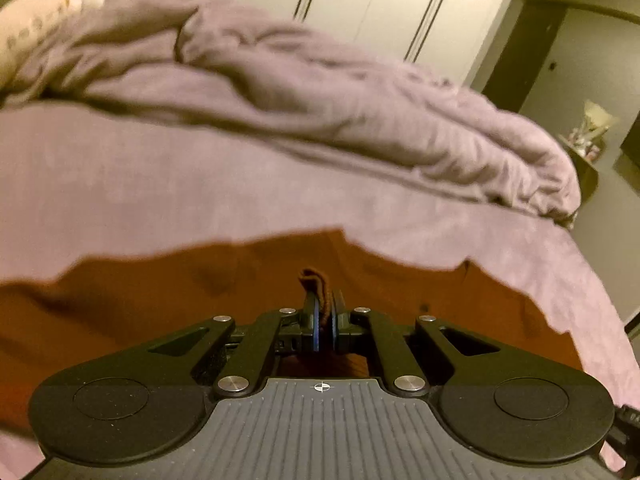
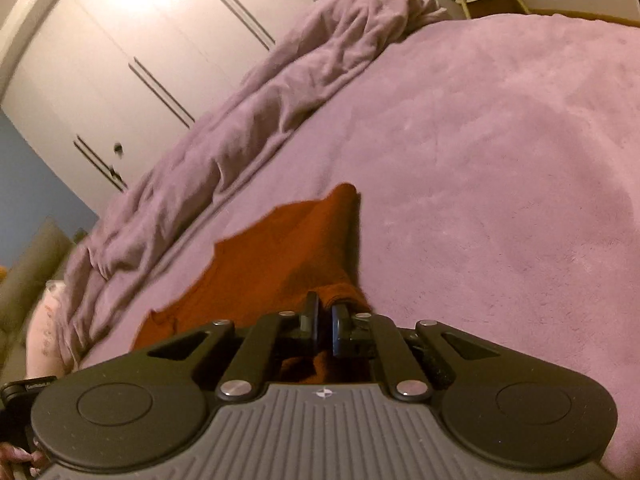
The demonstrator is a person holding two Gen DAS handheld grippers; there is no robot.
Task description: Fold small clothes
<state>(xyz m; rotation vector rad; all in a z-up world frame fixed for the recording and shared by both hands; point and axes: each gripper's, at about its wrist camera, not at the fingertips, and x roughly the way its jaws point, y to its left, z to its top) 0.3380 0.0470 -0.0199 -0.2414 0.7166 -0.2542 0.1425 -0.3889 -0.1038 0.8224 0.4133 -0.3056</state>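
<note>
Rust-orange cloth (image 1: 180, 312), a small garment, lies spread on a bed covered with a mauve blanket (image 1: 200, 184). In the left wrist view the left hand-held gripper (image 1: 325, 320) has its two fingers drawn close together on a bunched edge of the garment, and a small fold of fabric pokes up between the pads. The rest of the garment stretches out flat to both sides beneath and ahead of that gripper, its far edge ragged against the blanket.

In the right wrist view the right hand-held gripper (image 2: 325, 320) is likewise pinched narrow on the same garment (image 2: 260, 256), with a rumpled lump of orange fabric caught at its fingertips. From there the cloth runs away toward the upper left and ends in a raised corner, with its right edge lying on bare blanket (image 2: 500, 160).

Beyond the garment, a crumpled duvet (image 1: 320, 92) of the same mauve colour is heaped along the far side of the bed. White wardrobe doors (image 2: 132, 40) with dark vertical handles stand behind it. A pale pillow (image 1: 36, 28) shows at the upper left of the left wrist view.
</note>
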